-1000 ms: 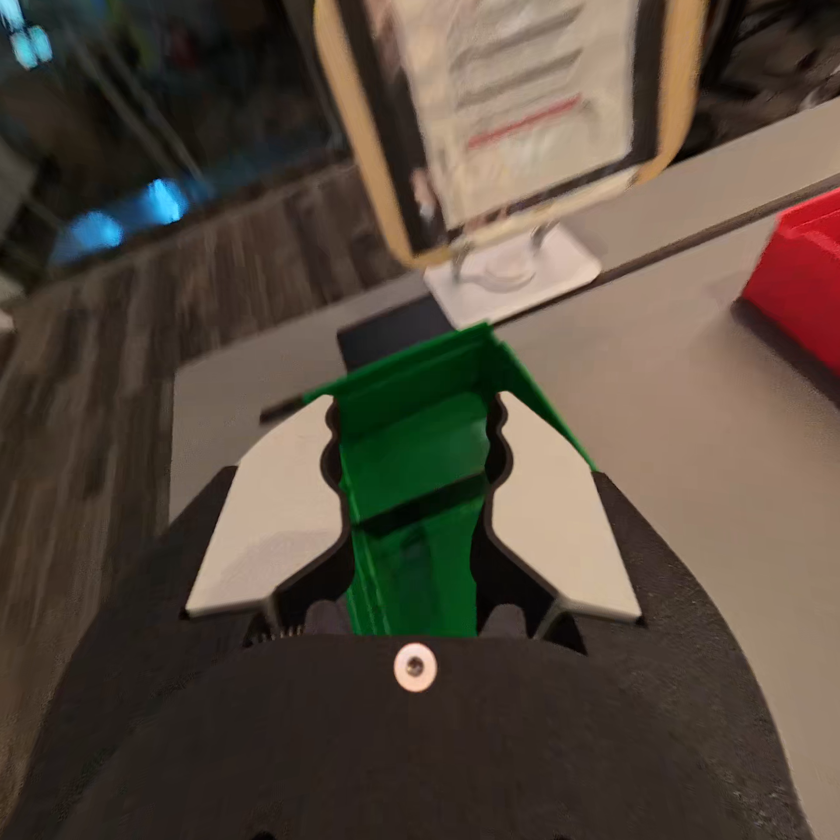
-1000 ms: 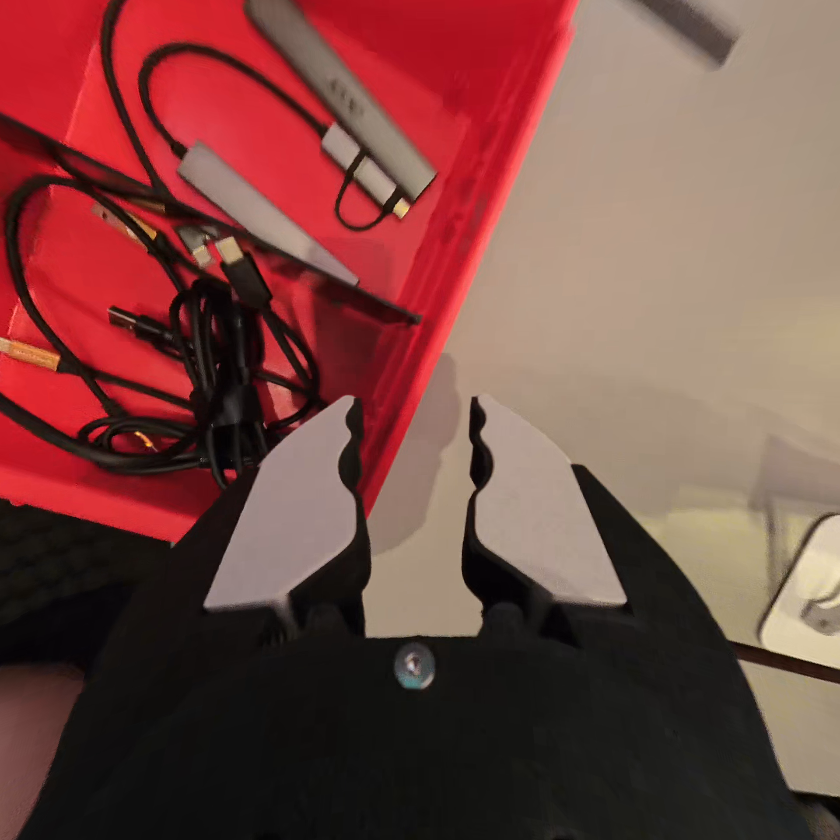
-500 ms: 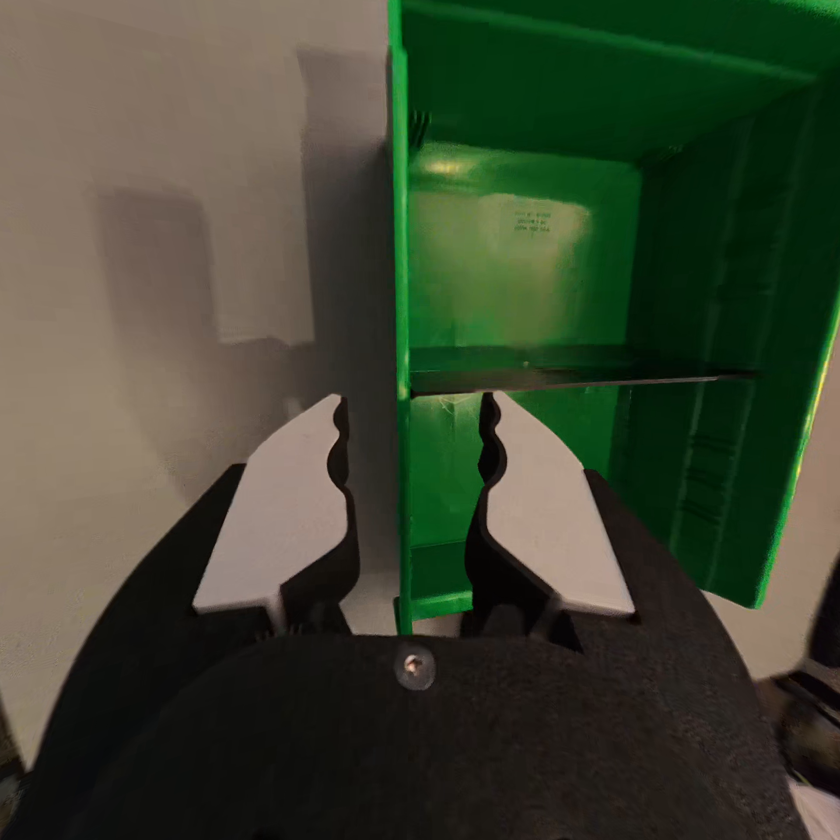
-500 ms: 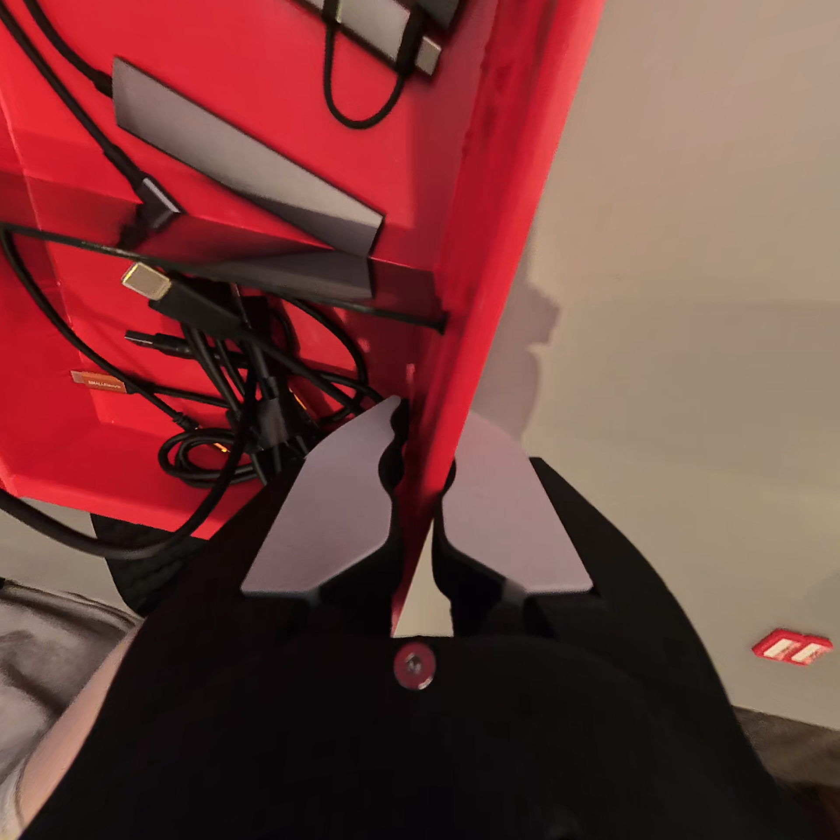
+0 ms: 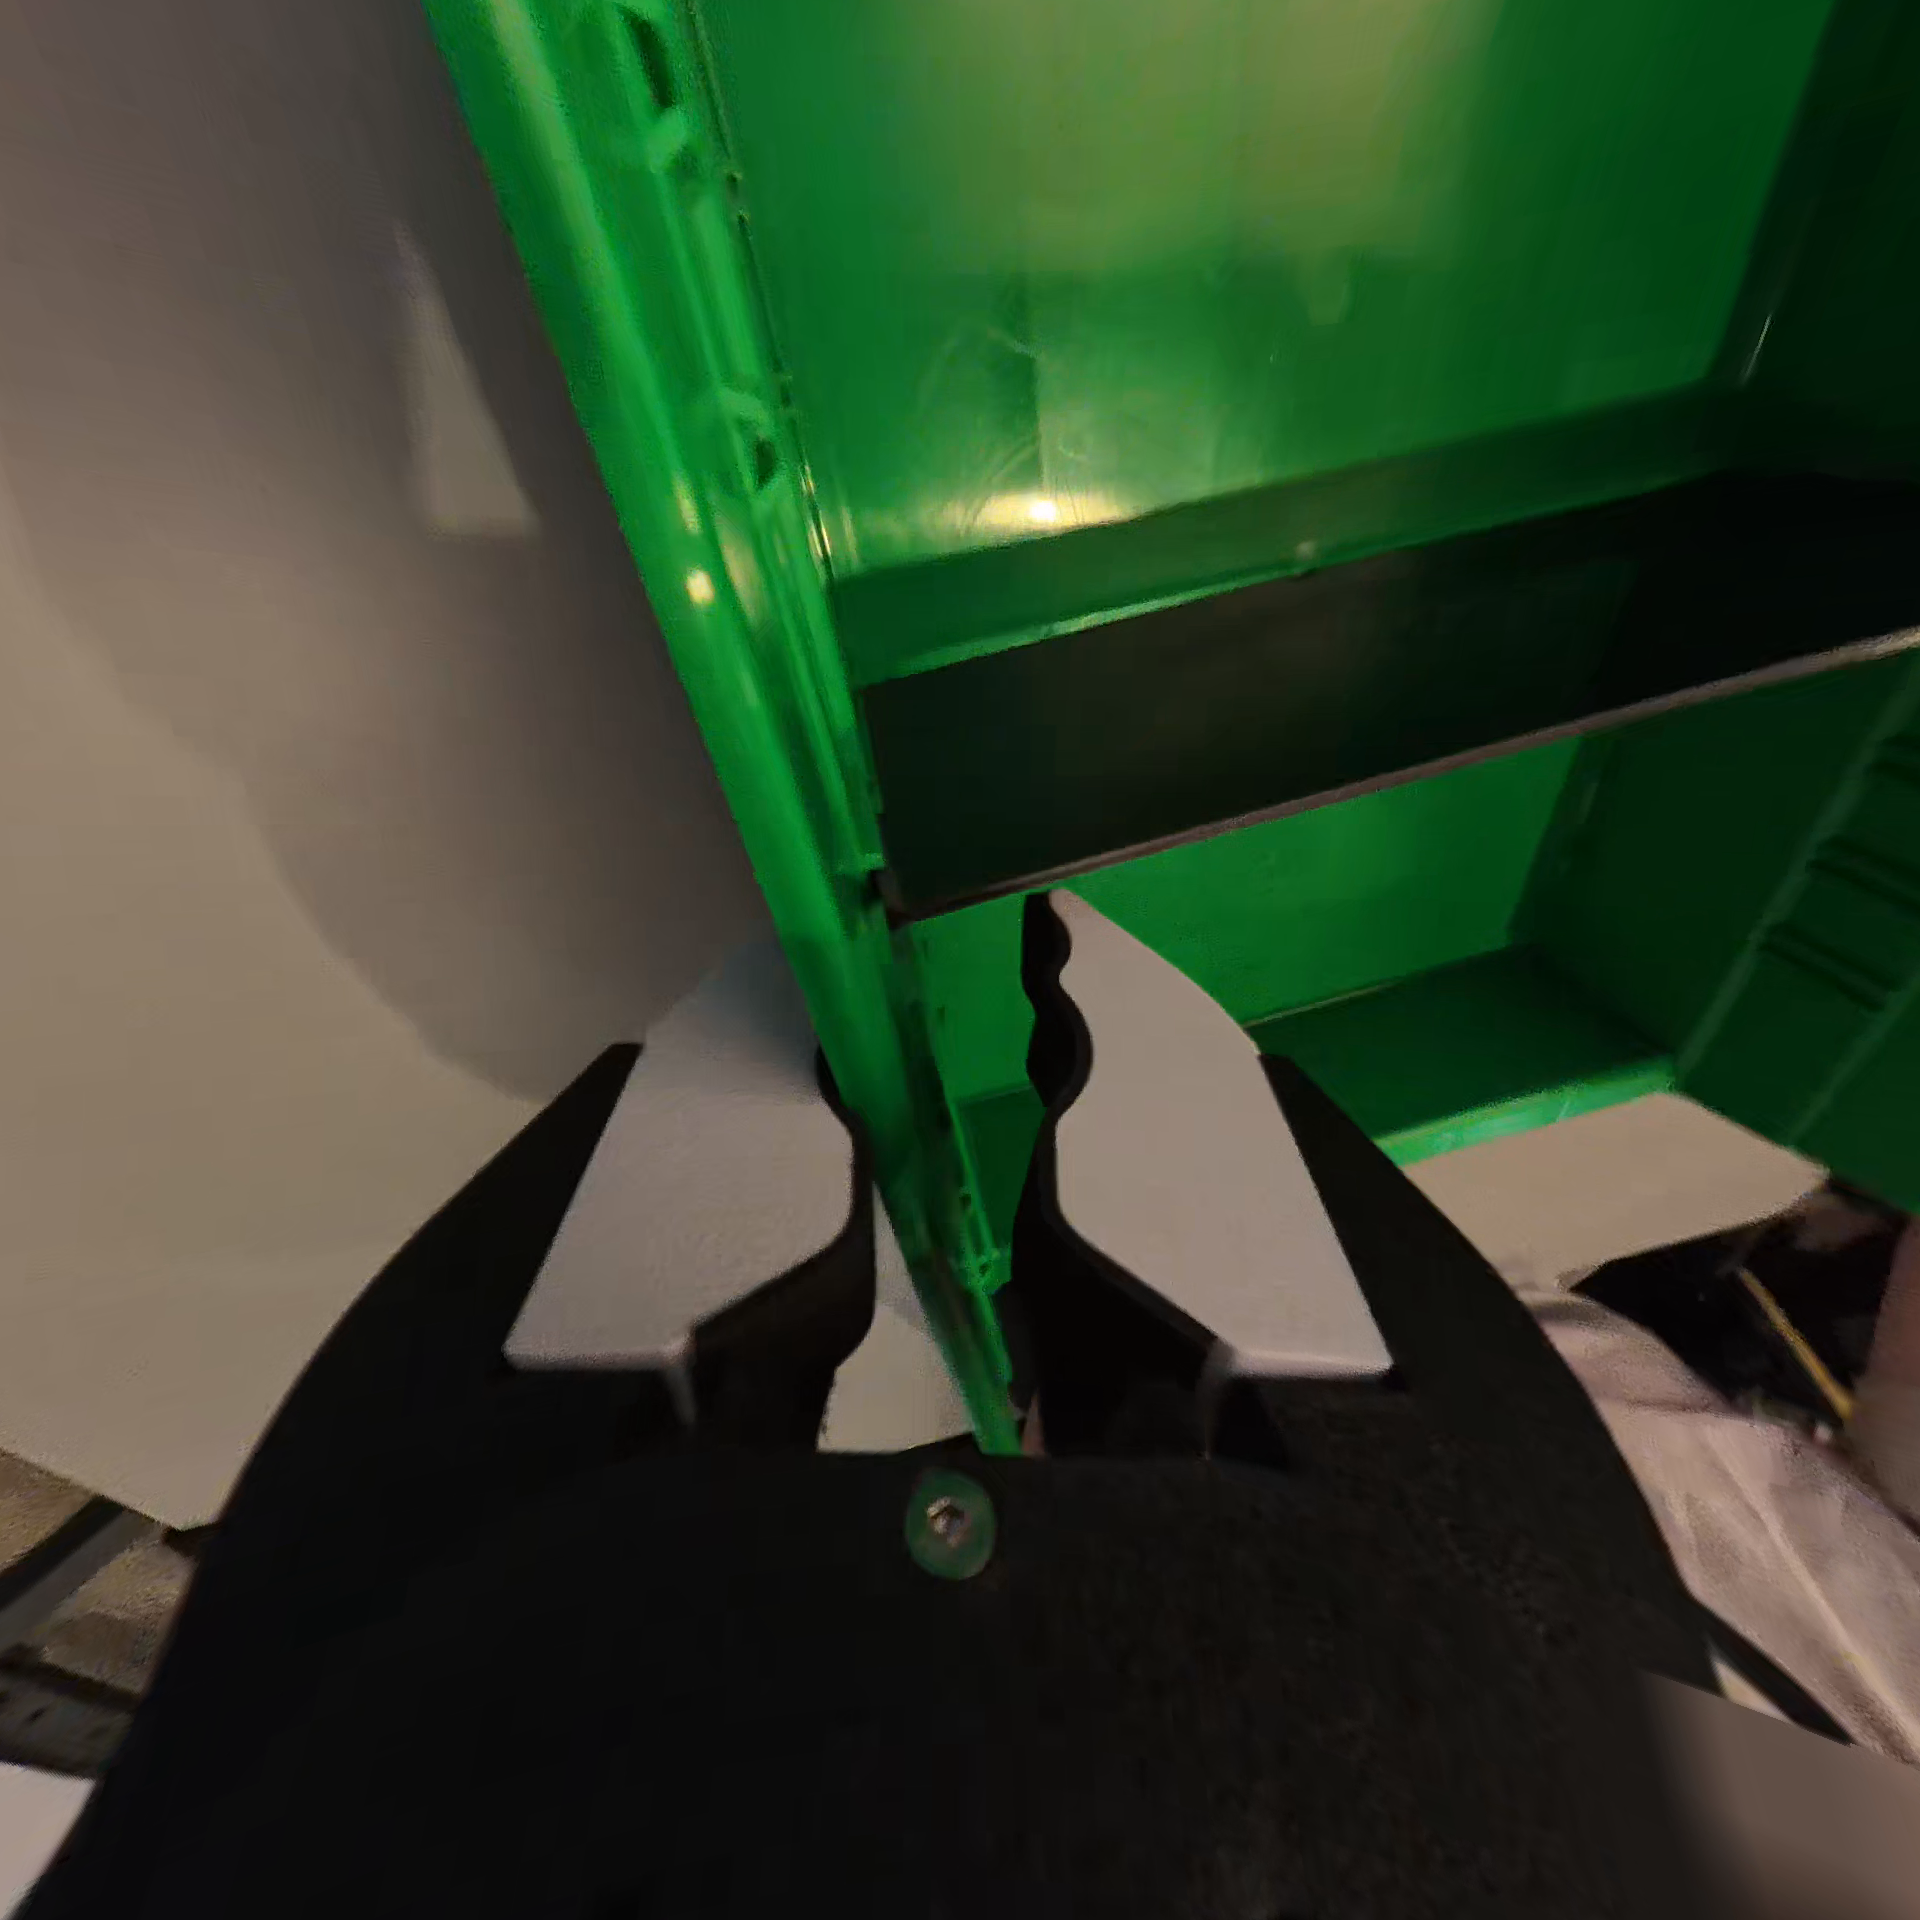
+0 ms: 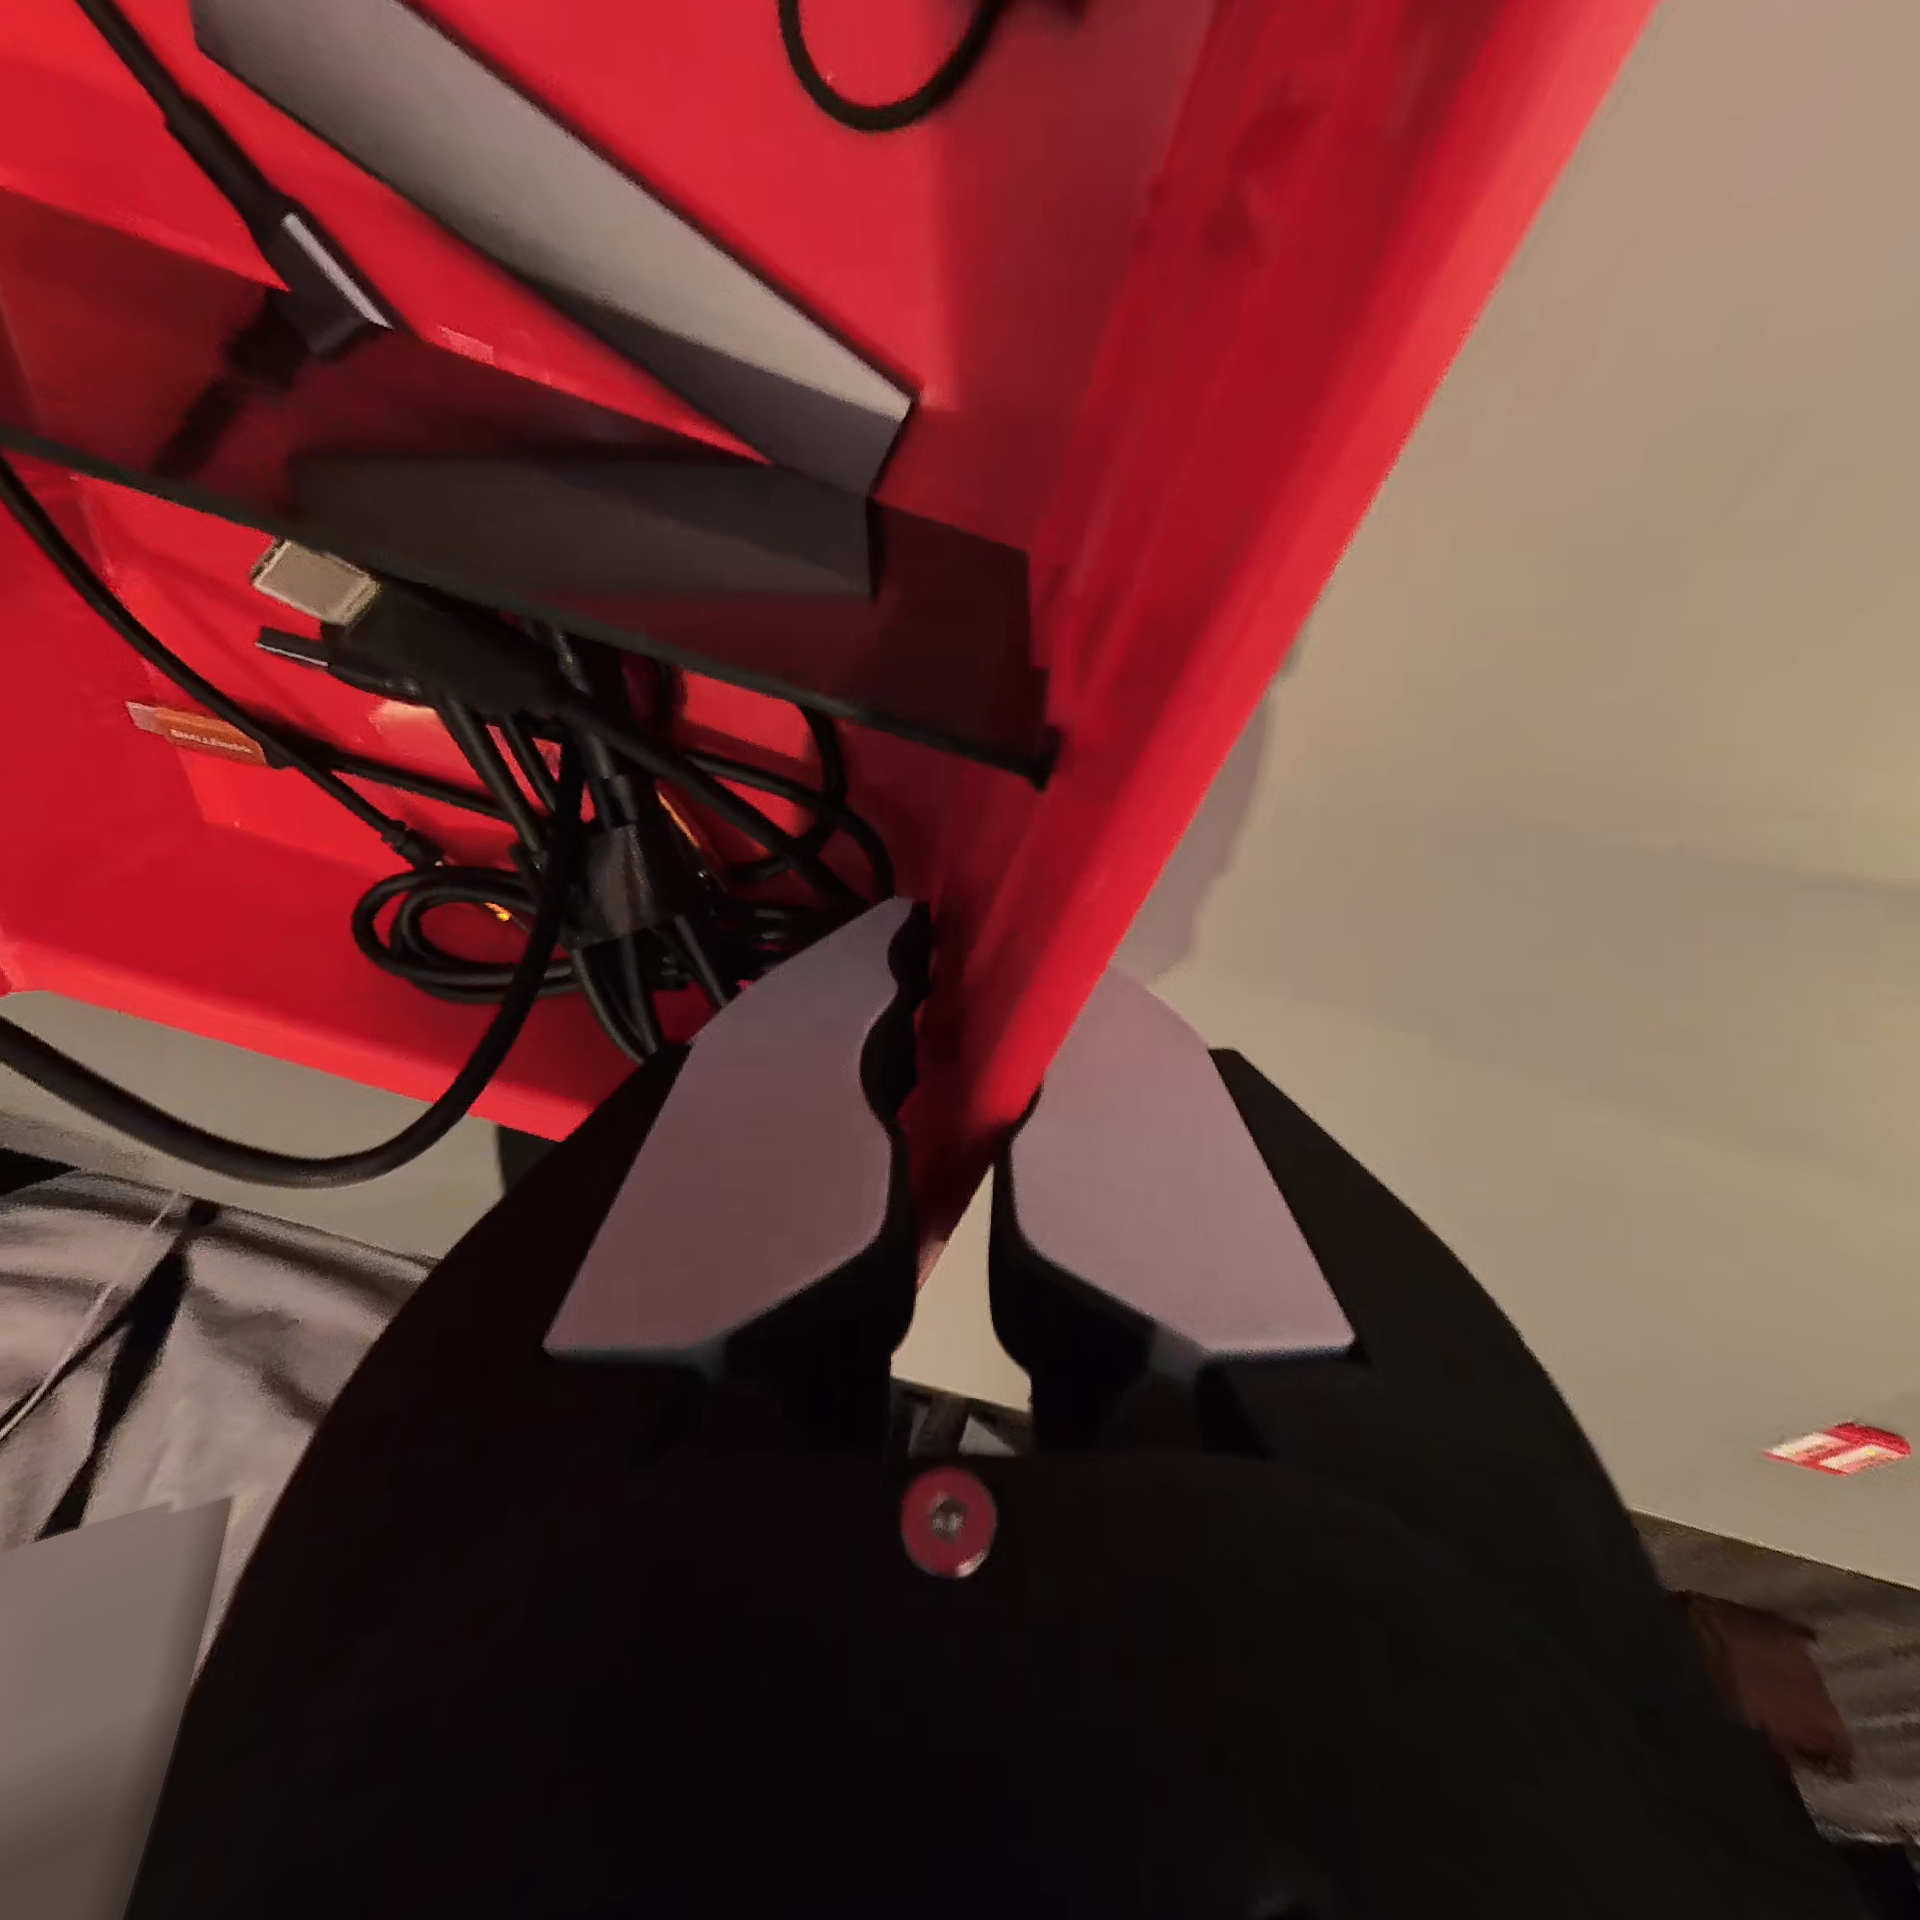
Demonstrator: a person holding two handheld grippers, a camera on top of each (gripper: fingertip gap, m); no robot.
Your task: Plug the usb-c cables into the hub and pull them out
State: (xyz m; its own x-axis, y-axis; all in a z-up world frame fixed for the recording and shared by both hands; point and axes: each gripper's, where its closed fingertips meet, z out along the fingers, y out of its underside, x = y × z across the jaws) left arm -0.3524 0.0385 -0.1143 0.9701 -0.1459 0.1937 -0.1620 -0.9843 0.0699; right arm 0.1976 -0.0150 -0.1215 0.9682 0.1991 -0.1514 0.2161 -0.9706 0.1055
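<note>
The red bin (image 6: 1195,520) holds a grey hub (image 6: 582,239) behind its black divider (image 6: 727,665). In front of the divider lie a tangle of black cables (image 6: 613,883) and a silver plug (image 6: 312,582). My right gripper (image 6: 1008,951) is shut on the red bin's right wall, one finger inside and one outside. My left gripper (image 5: 909,935) is shut on the left wall of the green bin (image 5: 1247,312). Its left finger is partly hidden behind that wall. The green bin has nothing in it but a black divider (image 5: 1351,707).
Both bins rest on a grey table (image 6: 1558,727), which also shows in the left wrist view (image 5: 260,623). A small red and white sticker (image 6: 1839,1449) lies near the table's edge. A person's grey clothing (image 6: 156,1299) shows below the red bin. The grippers' ends are close to 55 centimeters from one another.
The right gripper went from open beside the red bin to shut on its right wall. The left gripper swung down over the green bin and closed on its left wall.
</note>
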